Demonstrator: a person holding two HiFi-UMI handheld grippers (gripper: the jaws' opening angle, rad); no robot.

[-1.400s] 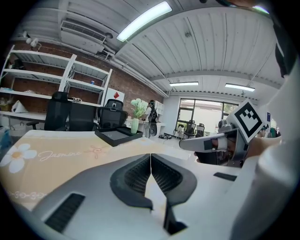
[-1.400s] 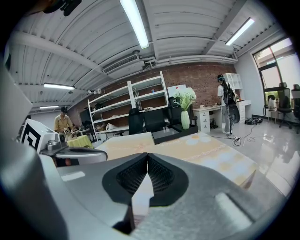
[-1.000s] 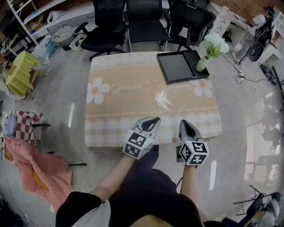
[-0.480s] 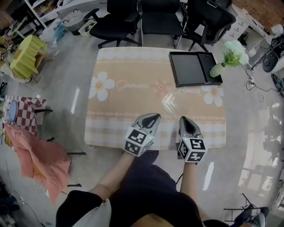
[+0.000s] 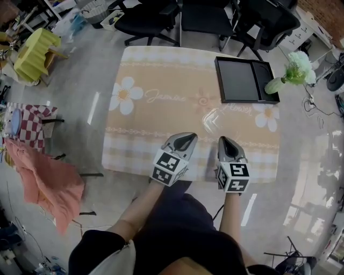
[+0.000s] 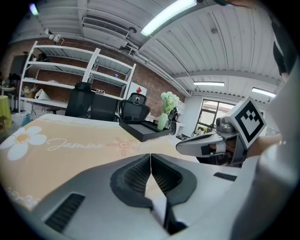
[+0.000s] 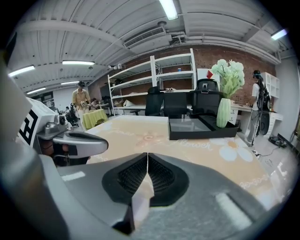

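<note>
Person: seen from above at the near edge, in dark clothing (image 5: pixel 183 236), one bare forearm running out to each gripper.
Left gripper (image 5: pixel 187 137): held over the near edge of the table (image 5: pixel 161 115), left of the other gripper and angled slightly to the right. Its own view shows the two ribbed pads pressed together along their length, with nothing between them.
Right gripper (image 5: pixel 223 139): just beside the left one and apart from it, also over the table's near edge, pointing toward the far side. Its jaws meet in a closed line and hold nothing.
Pink cloth (image 5: pixel 48 182): spread out on the floor to the near left, well apart from the table.
Table, detail: covered in peach cloth with a checked border, white daisy prints and script lettering. The near half under the grippers is bare.
Checked cloth (image 5: pixel 27 129): red and white, at the left edge of the floor, beyond the pink cloth.
Tray (image 5: pixel 239 80): black, shallow and rectangular, in two compartments, lying flat at the table's far right corner. Both compartments look empty. It is well apart from both grippers.
Vase (image 5: pixel 275 85): pale green, just beside the tray's right edge, holding pale green-white flowers (image 5: pixel 298 67).
Yellow stand (image 5: pixel 33 53): on the floor at the far left.
Office chairs (image 5: pixel 207 16): black, lined up along the table's far side.
</note>
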